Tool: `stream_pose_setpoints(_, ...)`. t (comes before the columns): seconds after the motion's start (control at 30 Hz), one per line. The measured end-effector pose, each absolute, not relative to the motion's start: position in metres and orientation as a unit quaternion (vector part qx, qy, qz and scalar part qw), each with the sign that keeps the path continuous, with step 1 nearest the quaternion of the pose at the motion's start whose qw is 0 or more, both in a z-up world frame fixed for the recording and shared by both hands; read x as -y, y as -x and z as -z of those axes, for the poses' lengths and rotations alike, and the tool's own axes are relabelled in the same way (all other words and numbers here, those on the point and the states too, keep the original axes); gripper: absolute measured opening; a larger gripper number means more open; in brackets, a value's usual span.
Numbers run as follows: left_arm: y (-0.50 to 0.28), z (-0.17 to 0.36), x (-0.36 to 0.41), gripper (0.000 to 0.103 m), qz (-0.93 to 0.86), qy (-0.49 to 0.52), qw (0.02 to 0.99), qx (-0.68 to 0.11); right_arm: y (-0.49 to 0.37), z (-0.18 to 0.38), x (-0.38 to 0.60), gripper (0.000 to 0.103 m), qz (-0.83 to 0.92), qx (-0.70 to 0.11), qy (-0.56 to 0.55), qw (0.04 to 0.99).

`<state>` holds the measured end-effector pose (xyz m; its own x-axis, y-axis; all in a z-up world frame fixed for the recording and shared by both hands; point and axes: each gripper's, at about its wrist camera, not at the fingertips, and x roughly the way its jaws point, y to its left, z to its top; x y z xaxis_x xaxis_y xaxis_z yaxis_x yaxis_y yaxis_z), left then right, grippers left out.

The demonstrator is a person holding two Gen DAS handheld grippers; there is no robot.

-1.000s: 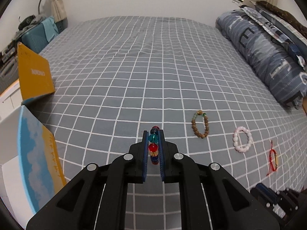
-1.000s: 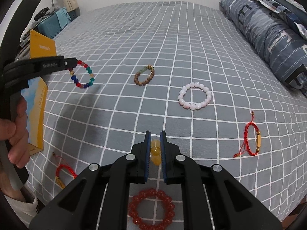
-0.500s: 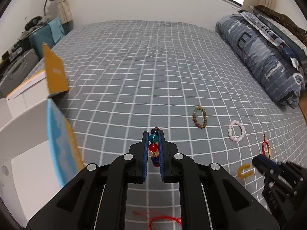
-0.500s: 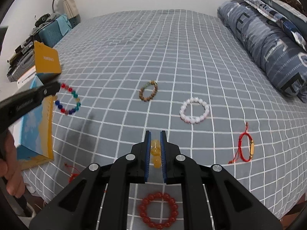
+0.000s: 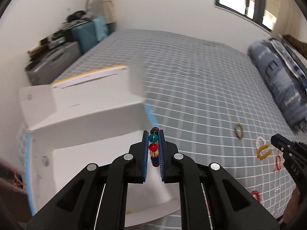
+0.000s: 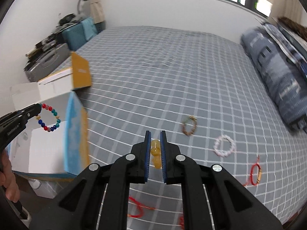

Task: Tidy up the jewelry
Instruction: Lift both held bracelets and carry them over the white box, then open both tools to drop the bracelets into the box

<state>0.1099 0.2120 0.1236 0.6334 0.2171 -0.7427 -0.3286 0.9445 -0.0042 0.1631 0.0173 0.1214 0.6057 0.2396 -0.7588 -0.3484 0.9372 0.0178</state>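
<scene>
while both claws are clenched on beads, i'm carrying two bracelets toward the open white box (image 6: 48, 149) at the bed's left edge. my left gripper (image 5: 153, 143) is pinching the multicoloured bead bracelet (image 6: 49, 118), which is hanging right over the box's open top. my right gripper (image 6: 155, 149) is gripping the yellow bead bracelet (image 6: 155, 154) out over the grey checked bedspread (image 6: 153, 76), to the right of the box. as i'm reading it, this is the carry-and-drop step. next i'm needing to lower the left claw into the opening and let go there, clear of the blue-edged wall, then bring the yellow one across. the box interior is looking bare white where i'm seeing it, though blur is hiding part of it. on the bedspread right of the box, a brown bead bracelet (image 6: 189, 128), a pale pink bead bracelet (image 6: 224, 146) and a red cord bracelet (image 6: 256, 174) are lying well apart, waiting.
</scene>
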Motion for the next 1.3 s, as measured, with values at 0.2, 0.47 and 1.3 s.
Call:
stream_pose_setpoints(0.2, -0.07, -0.132, -0.282, 0.009, -0.205, 0.09, 0.89, -0.398, -0.148, -0.132, -0.095, 0.009, -0.215, -0.402, 0.086, 0.886)
stream_pose_setpoints(0.47, -0.014, -0.107, -0.355, 0.009, -0.267, 0.13, 0.861, -0.412, -0.128, -0.118, -0.194, 0.009, -0.277, -0.41, 0.116, 0.861)
stream_pose_setpoints(1.3, -0.003, -0.018, -0.389, 0.011, -0.28, 0.161, 0.811, -0.489, -0.134, -0.012, -0.27, 0.009, -0.307, -0.506, 0.17, 0.788)
